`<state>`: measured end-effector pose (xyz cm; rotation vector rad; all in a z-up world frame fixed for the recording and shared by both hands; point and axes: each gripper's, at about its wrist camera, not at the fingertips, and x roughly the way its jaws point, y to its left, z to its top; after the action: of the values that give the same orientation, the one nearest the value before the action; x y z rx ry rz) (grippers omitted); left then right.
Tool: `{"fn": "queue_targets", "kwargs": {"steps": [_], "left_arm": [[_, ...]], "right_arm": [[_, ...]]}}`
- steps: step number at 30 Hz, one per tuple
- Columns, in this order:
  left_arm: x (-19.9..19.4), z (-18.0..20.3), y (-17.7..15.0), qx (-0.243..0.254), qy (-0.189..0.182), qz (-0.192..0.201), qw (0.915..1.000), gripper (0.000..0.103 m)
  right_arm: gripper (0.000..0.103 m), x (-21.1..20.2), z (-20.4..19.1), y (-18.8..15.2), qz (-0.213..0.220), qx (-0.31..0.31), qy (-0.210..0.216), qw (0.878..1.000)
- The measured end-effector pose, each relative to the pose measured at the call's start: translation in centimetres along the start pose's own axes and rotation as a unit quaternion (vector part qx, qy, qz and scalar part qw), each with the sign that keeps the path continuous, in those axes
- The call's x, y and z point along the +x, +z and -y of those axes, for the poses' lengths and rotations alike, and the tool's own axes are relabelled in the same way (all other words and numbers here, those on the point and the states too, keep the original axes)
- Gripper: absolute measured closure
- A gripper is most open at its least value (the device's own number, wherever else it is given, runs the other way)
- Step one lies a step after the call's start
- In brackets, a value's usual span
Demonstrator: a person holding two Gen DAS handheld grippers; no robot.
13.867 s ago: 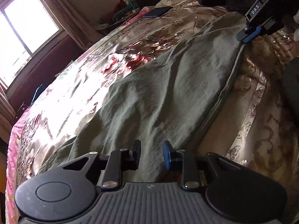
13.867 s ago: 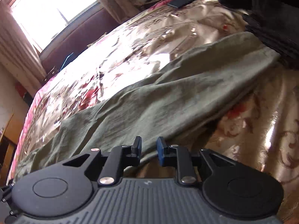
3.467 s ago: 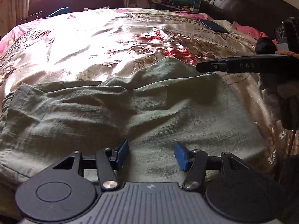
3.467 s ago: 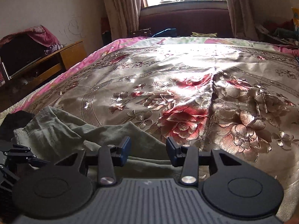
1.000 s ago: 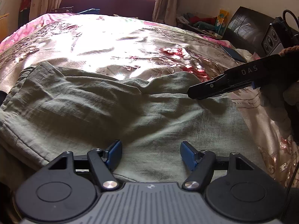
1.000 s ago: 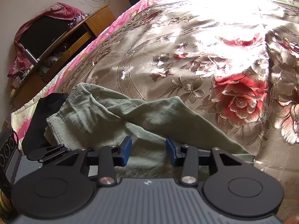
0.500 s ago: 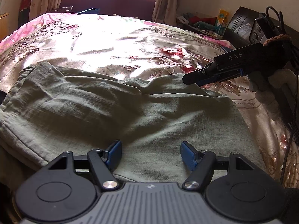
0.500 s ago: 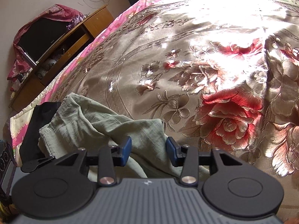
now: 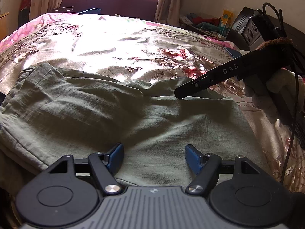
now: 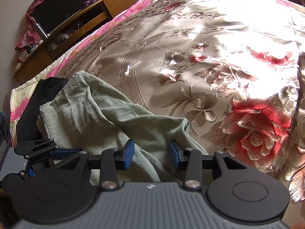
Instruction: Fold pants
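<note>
Grey-green pants [image 9: 118, 114] lie folded over on the floral bedspread [image 9: 114, 42], with a rumpled far edge. My left gripper [image 9: 153, 157] is open and empty, low over the near edge of the pants. My right gripper [image 10: 151, 153] is open and empty, just above the far rumpled edge of the pants [image 10: 106, 118]. In the left wrist view the right gripper [image 9: 181, 93] reaches in from the right, its tip touching or just over the cloth. In the right wrist view the left gripper [image 10: 36, 148] shows at the lower left.
A black garment [image 10: 38, 103] lies by the pants at the bed's left edge. A wooden shelf unit [image 10: 63, 30] stands beyond the bed. A window and maroon bench [image 9: 110, 2] are at the far end, cluttered items and a dark headboard [image 9: 236, 24] at right.
My right gripper has come down and left onto the far edge of the pants after lifting off it. My left gripper has stayed open in place.
</note>
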<state>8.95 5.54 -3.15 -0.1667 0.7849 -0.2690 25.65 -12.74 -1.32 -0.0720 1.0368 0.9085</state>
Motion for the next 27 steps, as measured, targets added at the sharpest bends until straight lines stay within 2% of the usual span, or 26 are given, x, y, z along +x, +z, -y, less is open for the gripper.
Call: {"fn": "queue_targets", "kwargs": {"steps": [3, 6, 11, 14, 18, 22, 24, 27], "left_arm": [[-0.1, -0.2, 0.0, -0.005, -0.004, 0.001, 1.0, 0.019], [-0.1, -0.2, 0.0, -0.004, -0.004, 0.001, 1.0, 0.019], [-0.1, 0.0, 0.0, 0.0, 0.0, 0.0, 1.0, 0.019], [0.0, 0.0, -0.1, 0.002, 0.0, 0.0, 1.0, 0.018], [0.1, 0.2, -0.1, 0.007, -0.002, -0.001, 1.0, 0.015], [0.2, 0.2, -0.1, 0.007, -0.001, -0.001, 1.0, 0.015], [0.2, 0.3, -0.1, 0.009, 0.0, -0.001, 1.0, 0.015], [0.3, 0.4, 0.0, 0.009, 0.0, -0.001, 1.0, 0.014]], "right_arm": [[0.062, -1.8, -0.1, -0.1, 0.035, 0.004, -0.001, 0.999], [0.061, -2.8, 1.1, -0.1, 0.063, 0.029, -0.022, 0.997], [0.06, -1.0, 3.0, 0.1, 0.019, 0.041, -0.008, 0.999], [0.06, -1.5, 2.3, 0.0, 0.016, 0.031, 0.033, 0.999], [0.06, -1.9, 0.8, -0.2, 0.008, -0.001, 0.054, 0.999], [0.06, -0.3, 0.1, -0.1, -0.018, -0.028, 0.036, 0.999], [0.06, 0.4, 0.2, 0.2, -0.013, -0.019, 0.038, 0.999], [0.06, 0.3, 0.1, 0.4, 0.017, 0.008, 0.047, 0.999]]}}
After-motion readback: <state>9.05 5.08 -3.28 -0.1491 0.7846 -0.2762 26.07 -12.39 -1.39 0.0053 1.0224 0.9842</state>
